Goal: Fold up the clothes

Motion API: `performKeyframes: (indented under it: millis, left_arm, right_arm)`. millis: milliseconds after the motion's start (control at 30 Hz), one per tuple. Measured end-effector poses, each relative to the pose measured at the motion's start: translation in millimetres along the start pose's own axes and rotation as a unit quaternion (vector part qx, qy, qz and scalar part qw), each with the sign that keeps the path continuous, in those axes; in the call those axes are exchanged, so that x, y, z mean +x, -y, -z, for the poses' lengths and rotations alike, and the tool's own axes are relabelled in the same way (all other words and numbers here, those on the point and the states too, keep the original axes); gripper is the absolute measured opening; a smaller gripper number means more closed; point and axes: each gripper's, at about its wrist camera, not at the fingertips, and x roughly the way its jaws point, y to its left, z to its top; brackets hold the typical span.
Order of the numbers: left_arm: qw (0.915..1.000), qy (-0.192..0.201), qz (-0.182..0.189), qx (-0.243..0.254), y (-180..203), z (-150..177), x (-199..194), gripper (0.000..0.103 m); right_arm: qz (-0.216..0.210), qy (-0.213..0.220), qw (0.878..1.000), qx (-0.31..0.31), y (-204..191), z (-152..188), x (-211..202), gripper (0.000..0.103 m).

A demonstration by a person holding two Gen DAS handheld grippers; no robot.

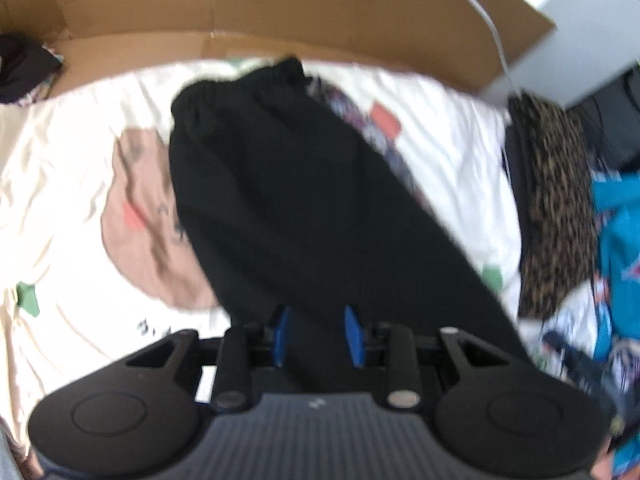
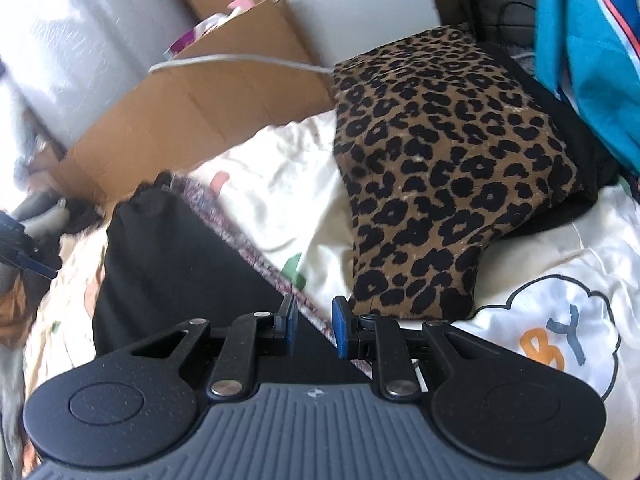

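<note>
Black trousers (image 1: 288, 200) lie stretched over the cream printed bedsheet (image 1: 60, 184), waistband toward the cardboard (image 1: 280, 8). Left claw (image 1: 318, 334) grips their near end; right claw (image 2: 314, 330), narrow, pinches their edge beside the leopard-print garment (image 2: 440, 160).

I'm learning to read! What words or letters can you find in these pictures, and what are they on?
"BY": orange B and blue-grey Y inside the cloud outline printed on the cream bed sheet.
Dark scribbled marks on the same sheet, left wrist view: too blurred to read.
Small pale logo on the right tool's grey ribbed body: a symbol, not letters.
</note>
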Motion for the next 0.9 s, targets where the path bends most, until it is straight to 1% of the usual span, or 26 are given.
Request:
performKeyframes:
  millis: [67,167,300,400,567,667,767,900]
  left_arm:
    - [0.9999,0.009,-0.006,-0.007,9,-14,0,0.032]
    - [0.9998,0.017,-0.008,-0.011,26,-35,0,0.032]
    - [0.9995,0.032,0.002,-0.004,45,-60,-2,0.032]
    - [0.9989,0.044,0.002,-0.017,53,-81,5,0.032]
    - [0.9967,0.05,-0.012,-0.063,49,-111,28,0.032]
    - [0.9934,0.057,-0.018,-0.098,42,-124,44,0.032]
    - [0.9905,0.054,-0.021,-0.125,37,-133,61,0.032]
    - [0.9898,0.044,-0.032,-0.132,37,-144,80,0.031]
  right_arm:
    - [0.001,0.011,1.0,0.018,2,0,1,0.02]
    - [-0.003,0.018,0.999,0.027,1,0,4,0.02]
    - [-0.016,0.012,1.0,0.02,-4,0,8,0.02]
    - [-0.023,0.004,1.0,0.004,-10,1,10,0.02]
    - [-0.037,0.006,0.999,-0.002,-14,-1,16,0.02]
    - [-0.038,0.0,0.999,-0.018,-20,-3,22,0.02]
    - [-0.038,-0.009,0.999,-0.027,-22,-4,29,0.02]
    - [-0.042,-0.018,0.998,-0.038,-23,-3,38,0.02]
